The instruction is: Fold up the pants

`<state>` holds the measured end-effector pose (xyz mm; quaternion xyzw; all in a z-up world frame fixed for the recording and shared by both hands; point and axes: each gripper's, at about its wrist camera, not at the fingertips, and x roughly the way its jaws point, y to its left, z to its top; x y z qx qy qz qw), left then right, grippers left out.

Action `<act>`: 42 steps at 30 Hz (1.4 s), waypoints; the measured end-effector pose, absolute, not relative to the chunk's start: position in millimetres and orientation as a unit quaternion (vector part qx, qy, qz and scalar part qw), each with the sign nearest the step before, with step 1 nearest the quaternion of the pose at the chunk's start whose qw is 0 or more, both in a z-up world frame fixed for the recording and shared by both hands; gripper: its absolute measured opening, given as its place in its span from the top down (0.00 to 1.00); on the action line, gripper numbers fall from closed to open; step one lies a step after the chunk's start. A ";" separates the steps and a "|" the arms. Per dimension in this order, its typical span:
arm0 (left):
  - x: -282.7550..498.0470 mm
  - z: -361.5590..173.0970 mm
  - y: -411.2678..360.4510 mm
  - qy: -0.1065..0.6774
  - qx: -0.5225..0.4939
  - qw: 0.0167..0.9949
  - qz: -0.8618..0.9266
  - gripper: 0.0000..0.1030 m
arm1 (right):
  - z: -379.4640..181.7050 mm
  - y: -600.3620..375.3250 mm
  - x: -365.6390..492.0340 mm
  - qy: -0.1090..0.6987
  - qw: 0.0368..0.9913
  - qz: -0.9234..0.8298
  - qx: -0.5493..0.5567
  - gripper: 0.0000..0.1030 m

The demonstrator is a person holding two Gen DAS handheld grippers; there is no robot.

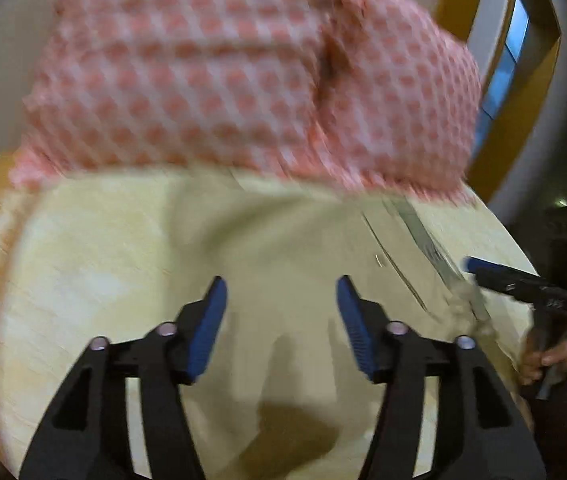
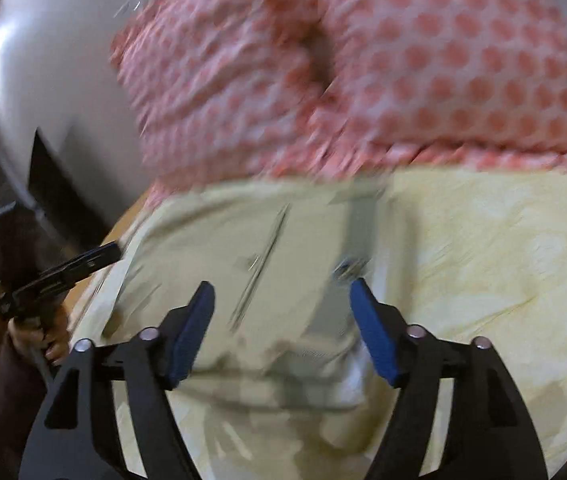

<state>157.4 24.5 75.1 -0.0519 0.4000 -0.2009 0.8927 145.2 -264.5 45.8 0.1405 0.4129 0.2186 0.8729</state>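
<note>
Pale khaki pants [image 1: 267, 248] lie spread on a yellow bedsheet [image 1: 63, 264]; both views are blurred. My left gripper [image 1: 281, 284] is open and empty, hovering over the pants' fabric. My right gripper [image 2: 281, 290] is open and empty above the pants [image 2: 243, 248], near their waistband and pocket seam. The right gripper also shows at the right edge of the left wrist view [image 1: 483, 266], by the pants' edge. The left gripper shows at the left of the right wrist view [image 2: 111, 252].
Pink-and-white patterned pillows [image 1: 223, 68] lie at the head of the bed, just beyond the pants; they also show in the right wrist view [image 2: 403, 64]. A yellow wooden frame [image 1: 523, 120] and a pale wall [image 2: 51, 80] flank the bed.
</note>
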 end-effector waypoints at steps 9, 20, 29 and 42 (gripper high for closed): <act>98.9 67.2 14.6 0.390 0.023 0.914 -0.110 0.14 | 50.9 -239.6 73.0 0.391 0.907 0.125 0.092 0.01; 5.8 21.6 26.2 0.389 0.032 0.919 -0.050 0.02 | 17.8 -182.5 17.4 0.371 0.928 0.040 0.025 0.01; -7.9 15.8 29.9 0.346 0.027 0.937 -0.049 0.02 | 8.7 -175.1 6.8 0.331 0.944 0.001 0.019 0.01; -4.4 16.3 29.2 0.344 0.027 0.937 -0.049 0.02 | 8.2 -175.7 6.2 0.327 0.945 0.000 0.019 0.01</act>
